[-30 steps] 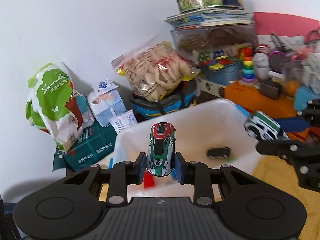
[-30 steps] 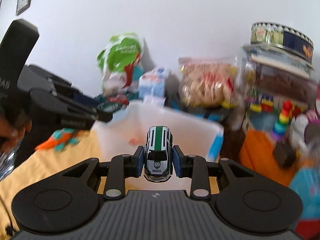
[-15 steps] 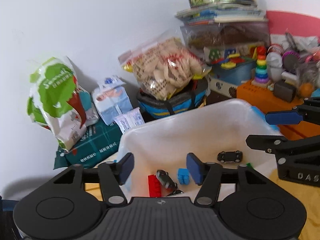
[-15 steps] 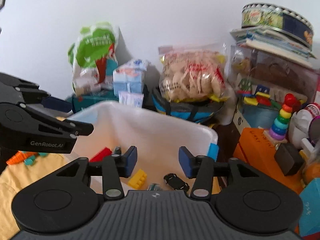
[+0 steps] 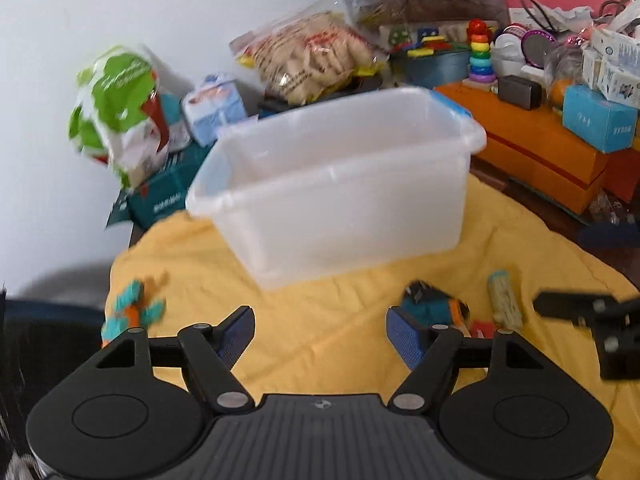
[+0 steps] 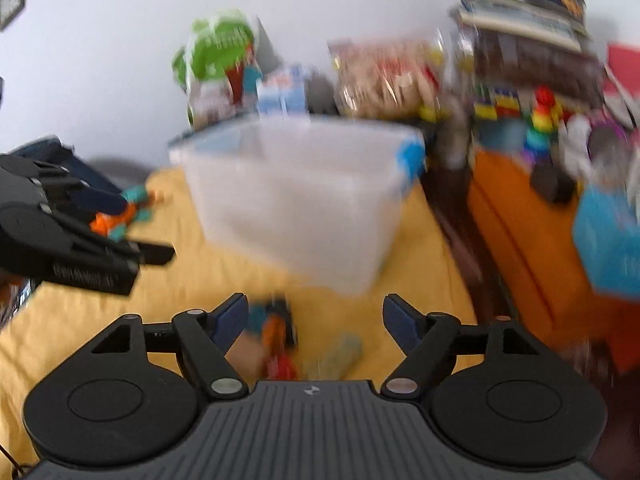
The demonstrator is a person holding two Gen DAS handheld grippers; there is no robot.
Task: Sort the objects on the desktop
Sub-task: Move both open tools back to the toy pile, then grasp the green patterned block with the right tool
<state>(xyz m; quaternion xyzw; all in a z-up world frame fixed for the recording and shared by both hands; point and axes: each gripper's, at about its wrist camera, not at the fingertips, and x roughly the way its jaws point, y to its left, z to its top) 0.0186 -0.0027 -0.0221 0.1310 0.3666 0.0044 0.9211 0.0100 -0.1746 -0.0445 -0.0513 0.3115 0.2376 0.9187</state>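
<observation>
We hold our left gripper (image 5: pixel 320 332) low over the yellow cloth (image 5: pixel 320 308). Its jaws are opening wide and nothing sits between them — only bare cloth shows in the gap. Our right gripper (image 6: pixel 310 322) is the same: its jaws are opening, and they hold nothing. A few small toys lie on the cloth under and just past it, but the pads do not touch them.

The big white bin (image 5: pixel 340 184) stands on the cloth in front of us, close to the back wall. We think it is there so that toys can be dropped in from either side. From this low spot we cannot see what is inside it.

The things left to sort lie loose on the cloth. An orange and teal toy (image 5: pixel 134 312) is near our left gripper, off to its left side. A dark teal and orange toy (image 5: pixel 434 306) and a pale roll-shaped toy (image 5: pixel 504 300) lie near our right gripper, with a small red piece (image 5: pixel 482 326) beside them. The right view is too blurry to tell just what they are.

We think each hand is low and open because it is getting ready to pick up the toy nearest to it. The left one may need to swing left, since its toy is not between the jaws yet.
</observation>
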